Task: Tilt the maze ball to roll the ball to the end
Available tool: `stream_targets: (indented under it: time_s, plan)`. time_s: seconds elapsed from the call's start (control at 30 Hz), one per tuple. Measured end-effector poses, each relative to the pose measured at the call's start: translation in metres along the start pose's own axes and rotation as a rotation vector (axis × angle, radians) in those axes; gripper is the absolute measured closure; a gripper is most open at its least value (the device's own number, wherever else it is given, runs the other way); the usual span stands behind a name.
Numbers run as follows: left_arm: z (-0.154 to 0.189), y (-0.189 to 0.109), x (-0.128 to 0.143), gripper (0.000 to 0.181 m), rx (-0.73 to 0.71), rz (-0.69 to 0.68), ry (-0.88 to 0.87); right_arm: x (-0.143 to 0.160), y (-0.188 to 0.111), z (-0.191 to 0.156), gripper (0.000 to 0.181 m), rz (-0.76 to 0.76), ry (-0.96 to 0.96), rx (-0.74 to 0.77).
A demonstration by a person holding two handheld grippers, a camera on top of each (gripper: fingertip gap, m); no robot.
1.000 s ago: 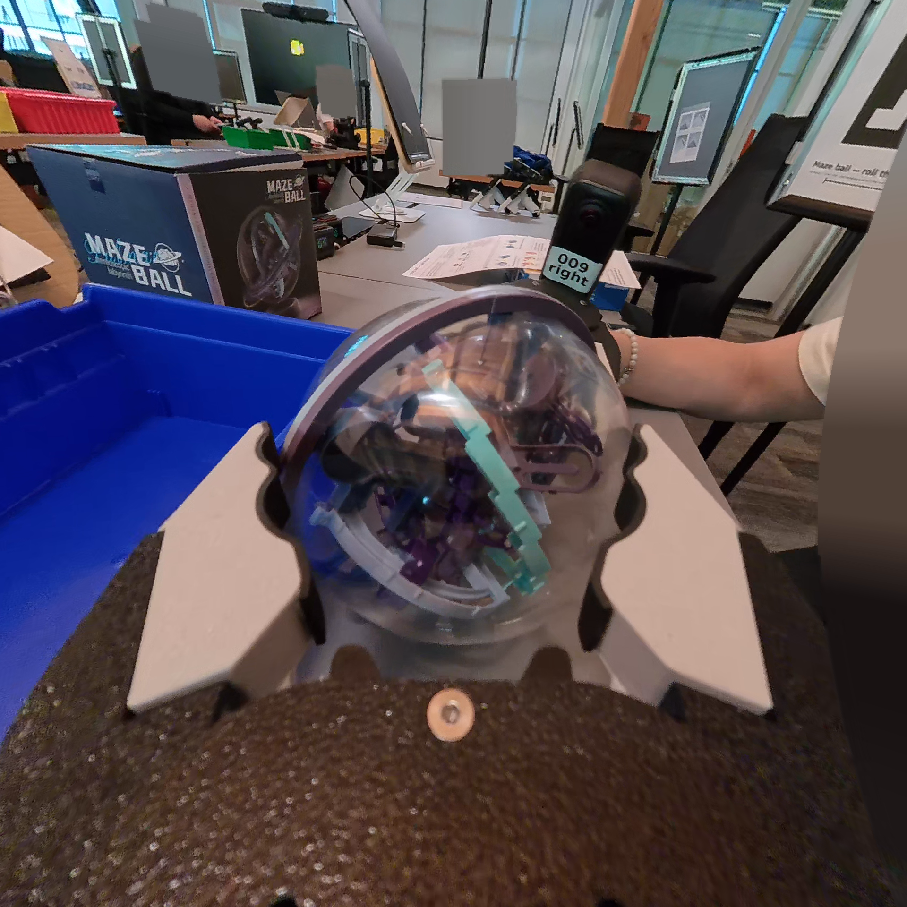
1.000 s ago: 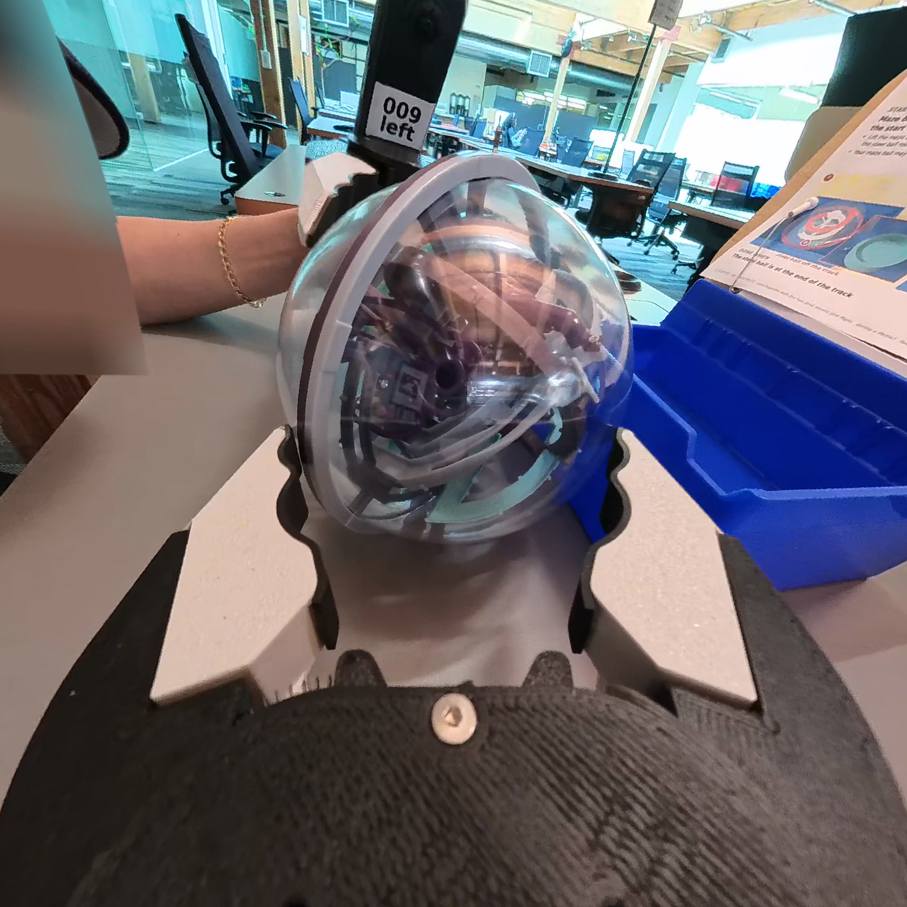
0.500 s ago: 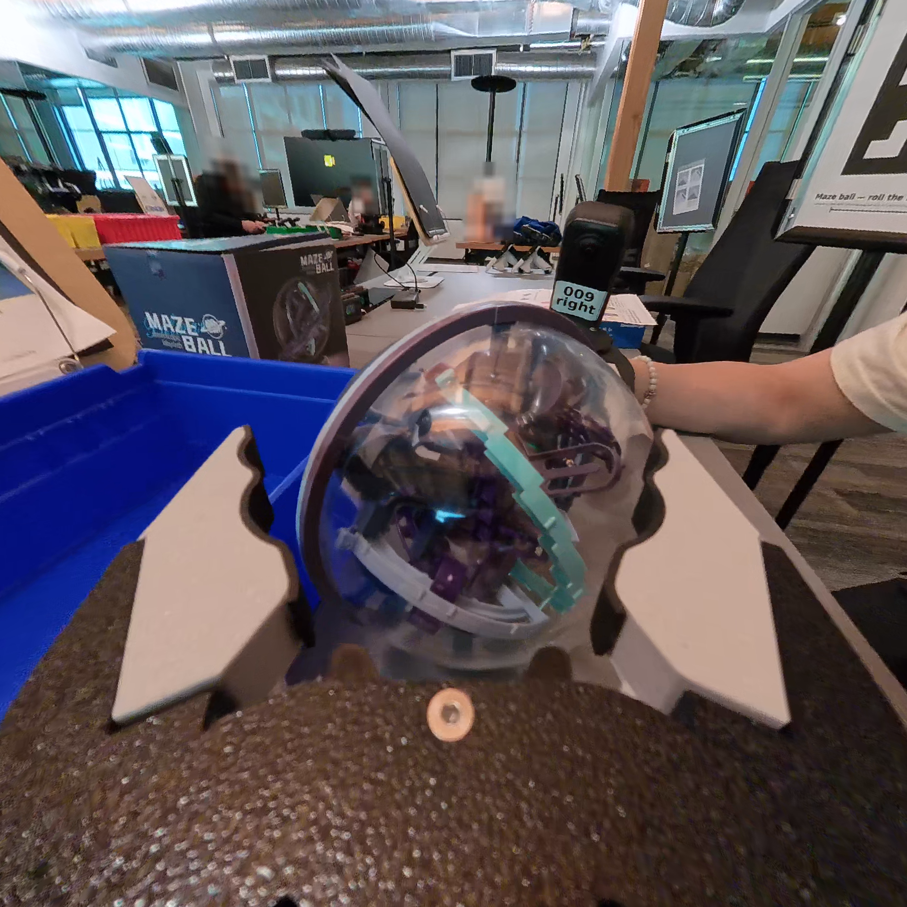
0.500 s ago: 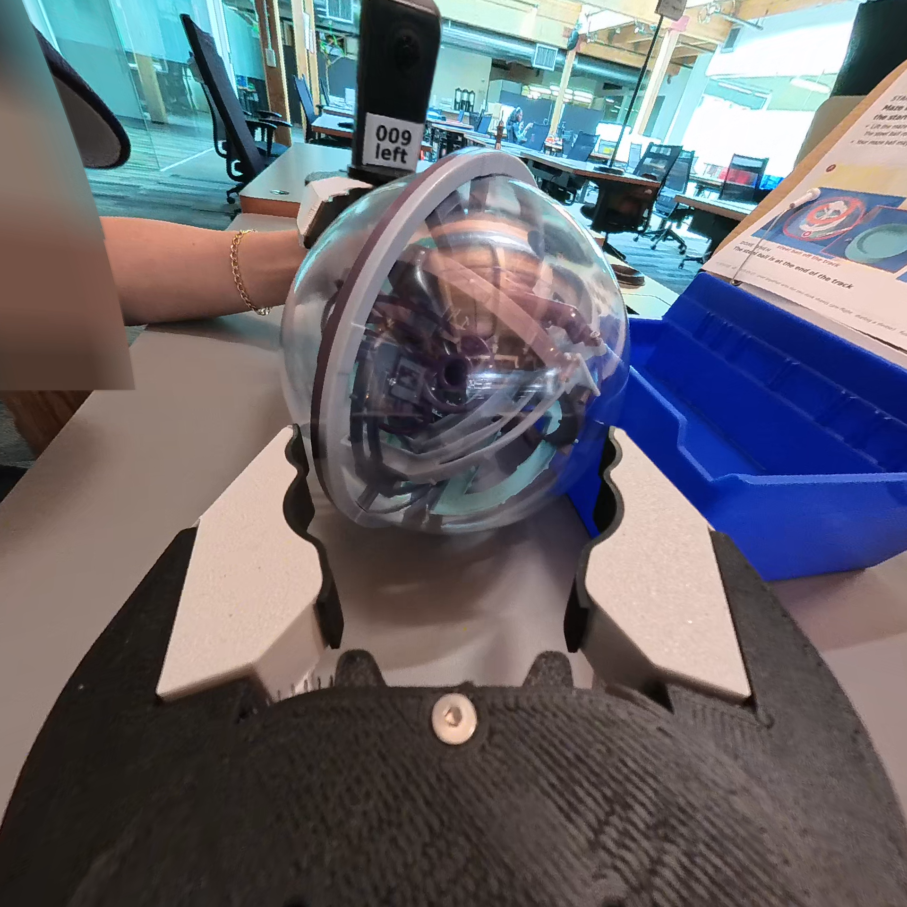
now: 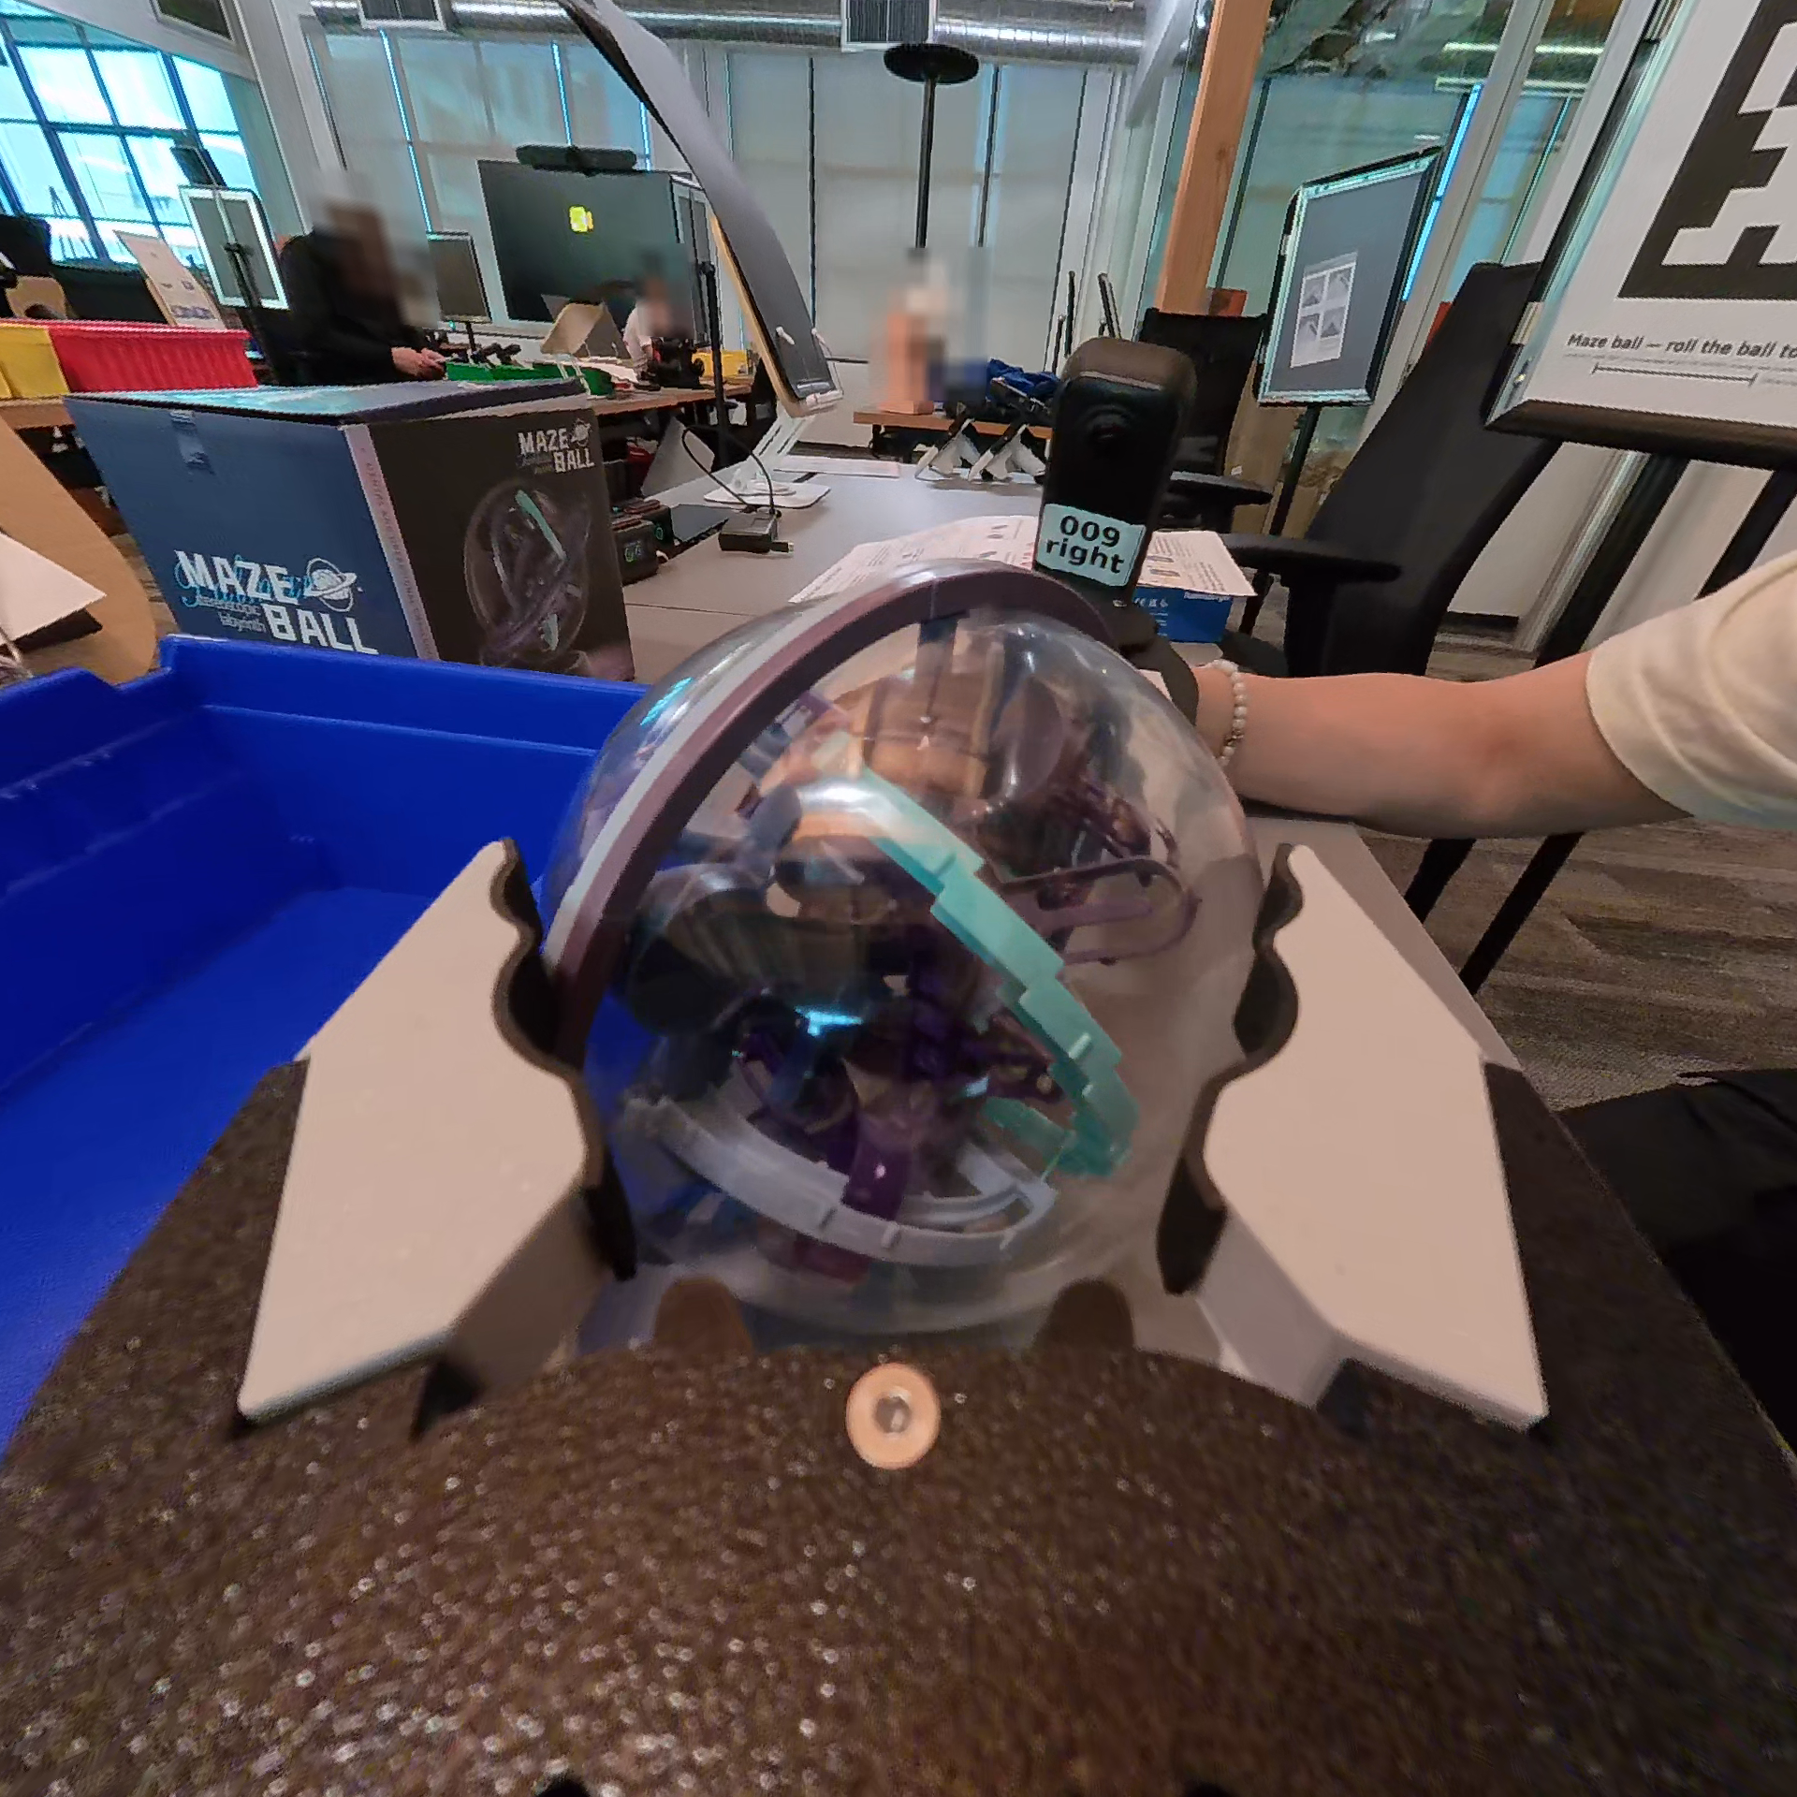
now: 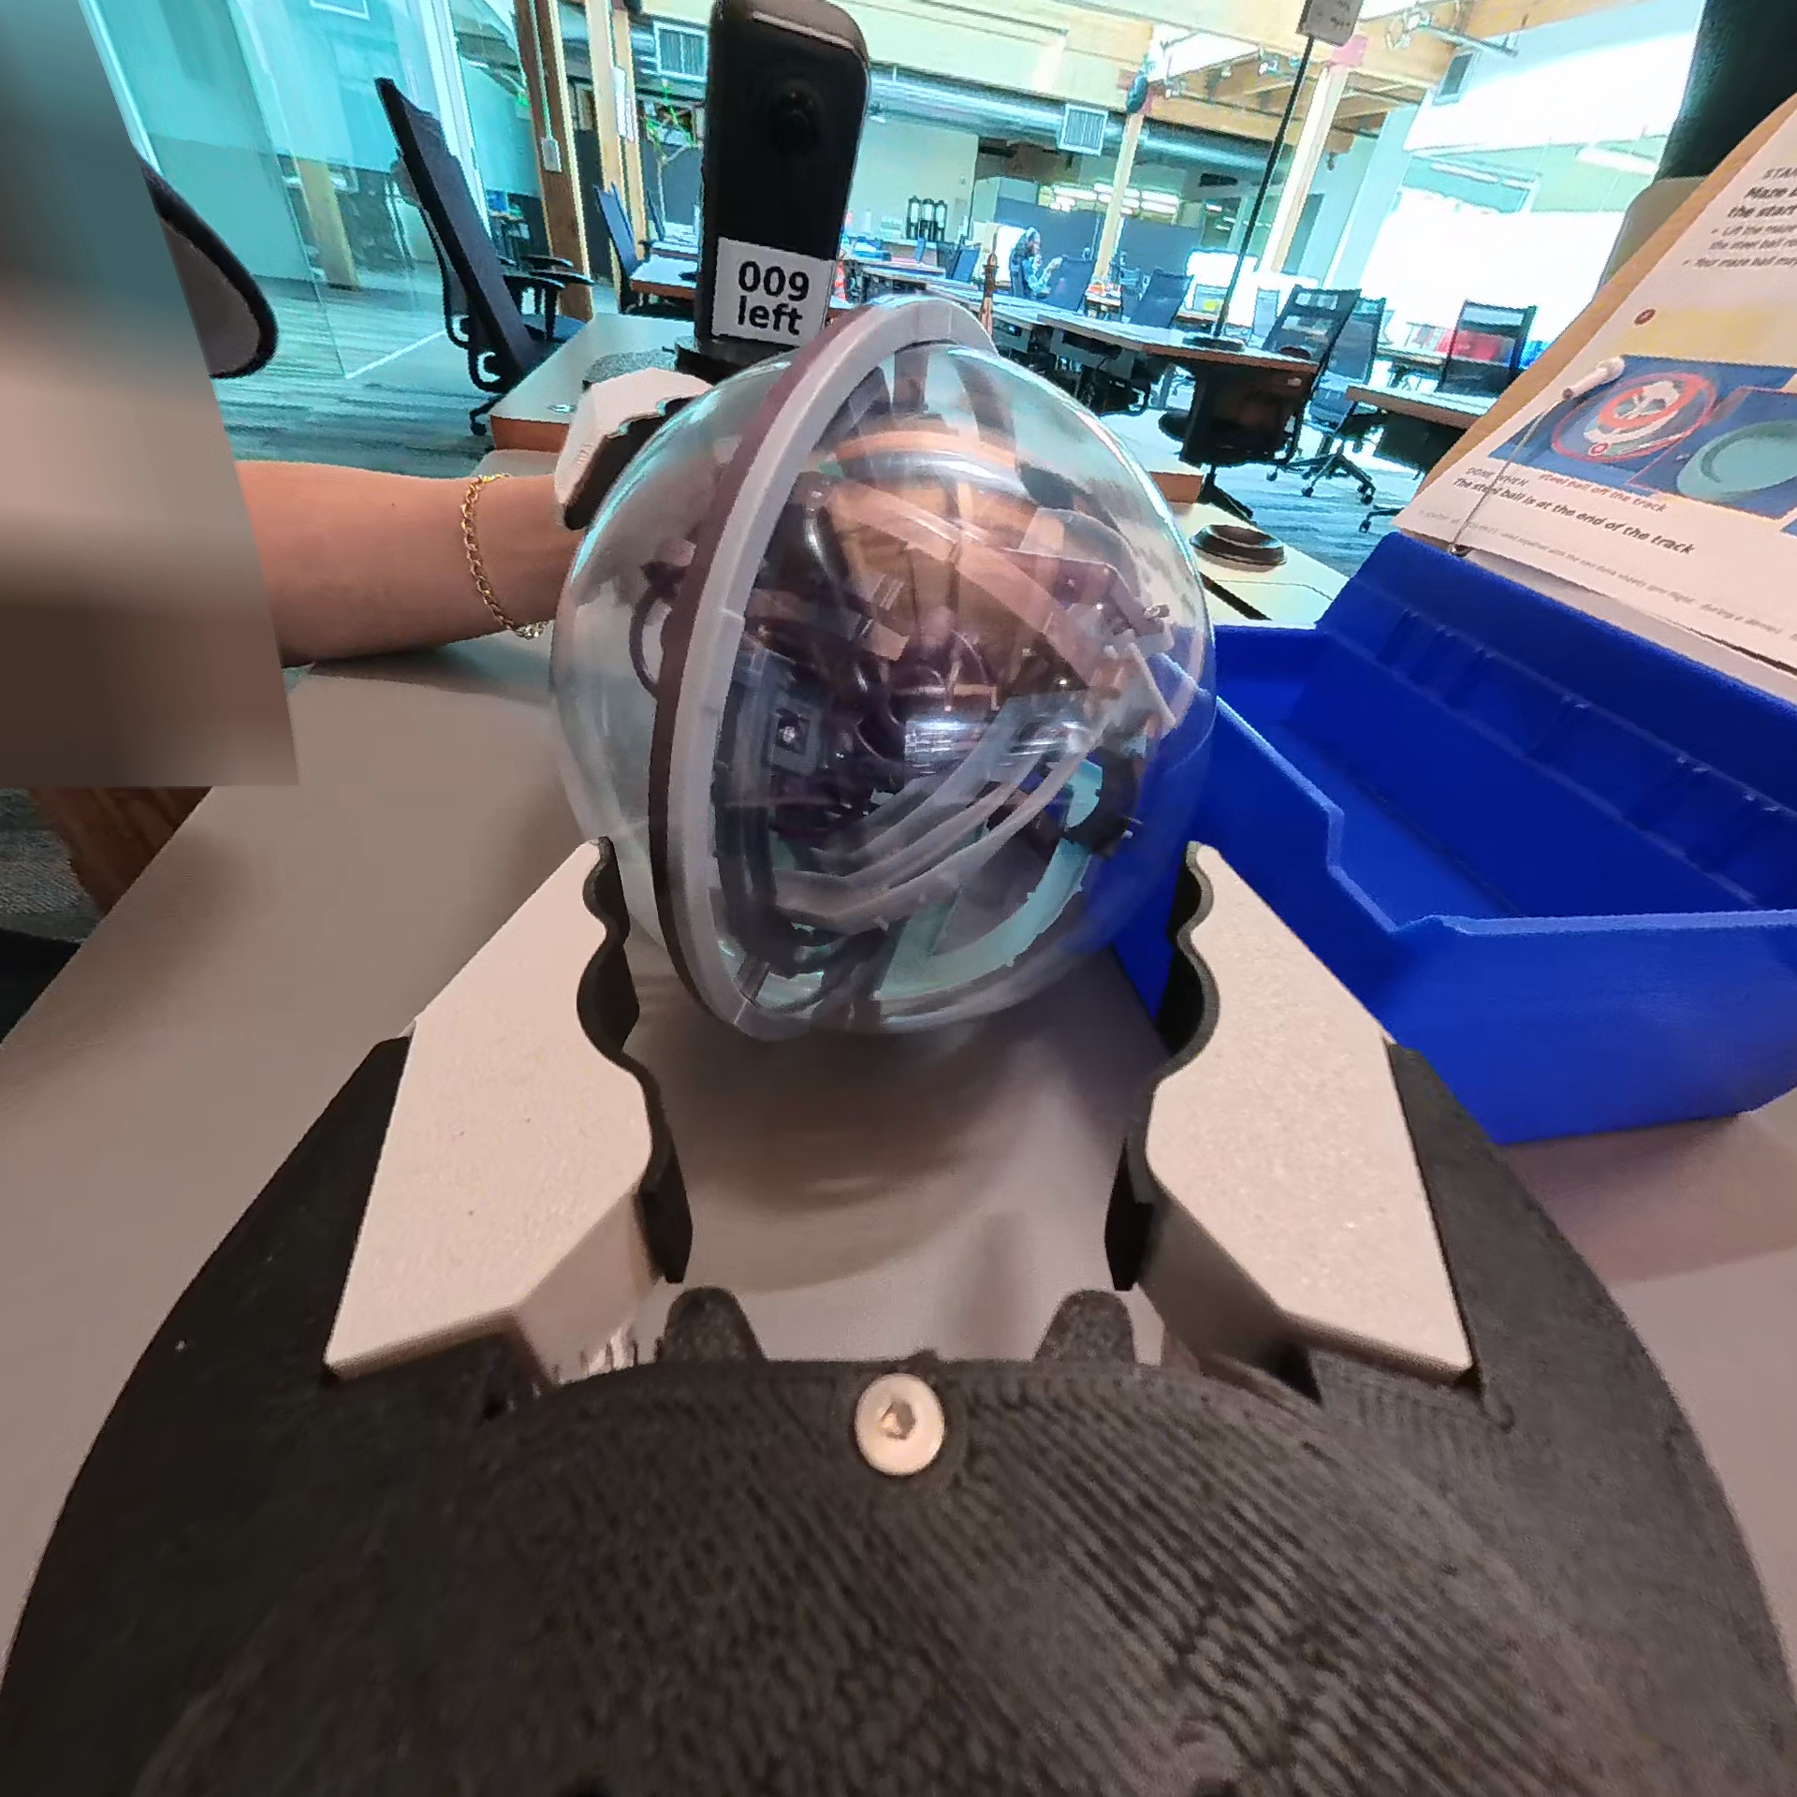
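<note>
The maze ball [image 5: 904, 972] is a clear sphere with purple, grey and teal tracks inside and a purple-grey seam ring that runs slantwise. It is held between both grippers, which face each other from opposite sides. My left gripper [image 5: 895, 875] has its fingers against the ball's left and right sides. My right gripper [image 6: 895, 875] clasps the lower part of the ball [image 6: 885, 681], which hangs a little above the grey table [image 6: 292, 924] with a shadow beneath. I cannot make out the small ball inside.
A blue bin [image 5: 194, 827] lies beside the ball; it also shows in the right wrist view [image 6: 1556, 875]. The maze ball's box [image 5: 340, 545] stands behind it. An instruction sheet [image 6: 1653, 389] leans over the bin. A person's forearms [image 5: 1410, 758] [image 6: 389, 554] reach in.
Both grippers have turned the ball: its seam ring has swung to a new slant and the inner tracks have shifted. The ball sits slightly higher over the table.
</note>
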State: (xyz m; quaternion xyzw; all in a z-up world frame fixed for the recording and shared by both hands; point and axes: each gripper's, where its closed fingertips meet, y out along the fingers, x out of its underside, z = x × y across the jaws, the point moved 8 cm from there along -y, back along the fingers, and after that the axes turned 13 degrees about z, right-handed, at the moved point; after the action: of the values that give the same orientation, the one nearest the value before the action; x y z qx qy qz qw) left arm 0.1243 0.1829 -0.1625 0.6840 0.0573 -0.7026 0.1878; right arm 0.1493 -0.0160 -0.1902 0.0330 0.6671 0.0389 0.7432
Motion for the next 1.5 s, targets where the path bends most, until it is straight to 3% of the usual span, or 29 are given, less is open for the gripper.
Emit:
stream_targets:
  time_s: [0.67, 1.0, 1.33, 1.5]
  plan:
    - [-0.005, 0.004, -0.004, 0.045, -0.090, -0.056, -0.196, -0.003, 0.000, 0.000, 0.073, 0.038, 0.063, -0.013]
    - [-0.004, 0.006, -0.004, 0.045, -0.109, -0.064, -0.196, -0.003, -0.001, 0.002, 0.074, 0.021, 0.077, -0.019]
    - [-0.002, 0.007, -0.005, 0.045, -0.136, -0.064, -0.193, -0.011, -0.003, -0.003, 0.077, 0.028, -0.106, -0.007]
    - [-0.001, 0.008, -0.005, 0.045, -0.144, -0.064, -0.182, -0.011, -0.004, -0.004, 0.080, 0.024, -0.107, -0.021]
